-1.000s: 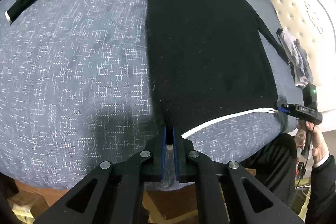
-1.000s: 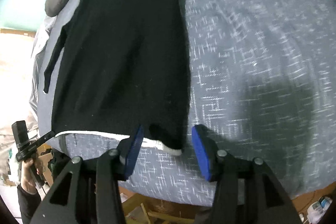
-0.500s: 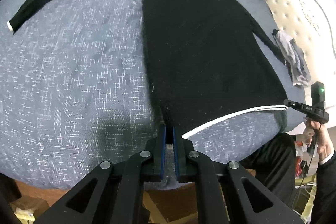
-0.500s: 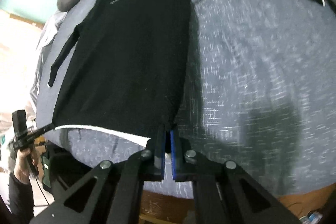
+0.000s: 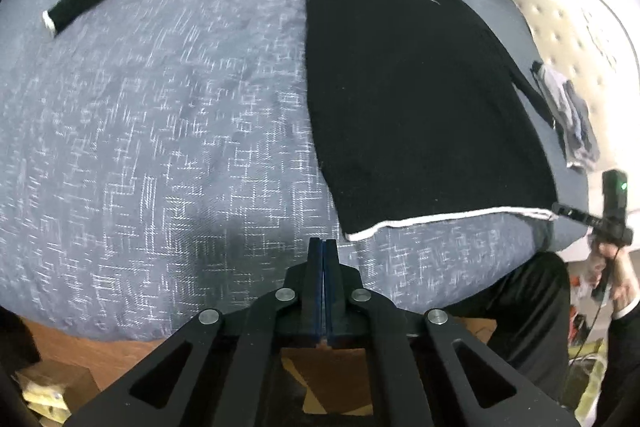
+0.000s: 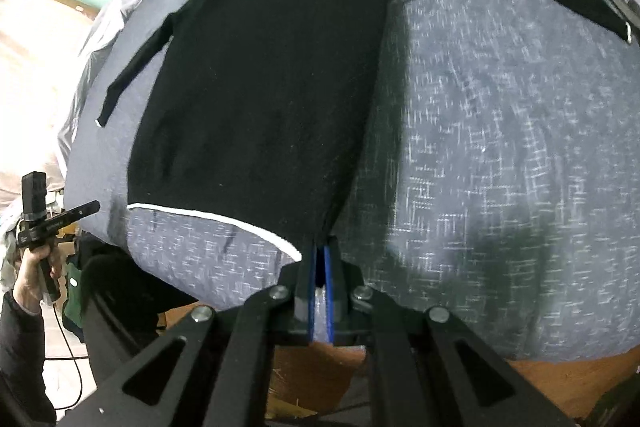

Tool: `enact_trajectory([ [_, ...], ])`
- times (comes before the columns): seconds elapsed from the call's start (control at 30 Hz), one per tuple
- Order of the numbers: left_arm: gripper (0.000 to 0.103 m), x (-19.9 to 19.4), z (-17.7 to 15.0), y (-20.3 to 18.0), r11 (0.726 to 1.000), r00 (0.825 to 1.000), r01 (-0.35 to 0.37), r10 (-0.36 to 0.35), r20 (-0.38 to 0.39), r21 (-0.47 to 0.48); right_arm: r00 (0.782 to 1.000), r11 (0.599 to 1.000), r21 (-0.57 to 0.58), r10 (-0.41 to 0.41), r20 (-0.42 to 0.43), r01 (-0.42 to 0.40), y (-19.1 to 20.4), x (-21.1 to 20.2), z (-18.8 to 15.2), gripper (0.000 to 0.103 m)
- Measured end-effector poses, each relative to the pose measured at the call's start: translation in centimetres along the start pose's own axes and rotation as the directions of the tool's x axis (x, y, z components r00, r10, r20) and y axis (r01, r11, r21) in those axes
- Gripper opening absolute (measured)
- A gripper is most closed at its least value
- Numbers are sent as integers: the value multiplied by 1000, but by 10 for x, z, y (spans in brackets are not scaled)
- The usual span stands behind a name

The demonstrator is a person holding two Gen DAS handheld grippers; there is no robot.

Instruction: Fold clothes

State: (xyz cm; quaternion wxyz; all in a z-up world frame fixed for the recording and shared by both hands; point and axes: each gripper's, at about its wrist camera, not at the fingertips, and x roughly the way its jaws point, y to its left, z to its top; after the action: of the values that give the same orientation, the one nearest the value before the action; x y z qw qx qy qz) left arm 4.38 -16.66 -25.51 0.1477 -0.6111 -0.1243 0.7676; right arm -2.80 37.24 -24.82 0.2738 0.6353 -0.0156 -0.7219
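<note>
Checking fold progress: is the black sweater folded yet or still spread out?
Spread. The black sweater lies flat on the bed cover, sleeves out; right gripper pinches a hem corner.

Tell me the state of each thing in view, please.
black sweater: unfolded, spread flat on the bed, one sleeve stretched sideways.
left gripper: jaws shut, empty, beside the hem corner.
right gripper: jaws shut on the other hem corner.
</note>
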Motion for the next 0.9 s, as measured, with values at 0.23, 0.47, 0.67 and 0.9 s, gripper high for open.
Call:
enact_trajectory([
  [0.23, 0, 22, 19, -2, 999, 999, 31, -31, -10, -7, 999, 999, 40, -18, -36, 19, -17, 20, 0, 3],
  [0.47, 16, 55, 30, -8, 997, 995, 76, -77, -58, -25, 999, 998, 59, -5, -35, 7, -24, 21, 1, 3],
  [0.67, 21, 69, 31, -10, 995, 993, 92, -94, -72, -39, 999, 998, 65, -3, -38, 5, -27, 22, 3, 3],
  [0.9, 5, 68, 31, -20, 998, 995, 64, -64, -74, 5, 1000, 998, 59, -2, -31, 4, -25, 21, 5, 3],
])
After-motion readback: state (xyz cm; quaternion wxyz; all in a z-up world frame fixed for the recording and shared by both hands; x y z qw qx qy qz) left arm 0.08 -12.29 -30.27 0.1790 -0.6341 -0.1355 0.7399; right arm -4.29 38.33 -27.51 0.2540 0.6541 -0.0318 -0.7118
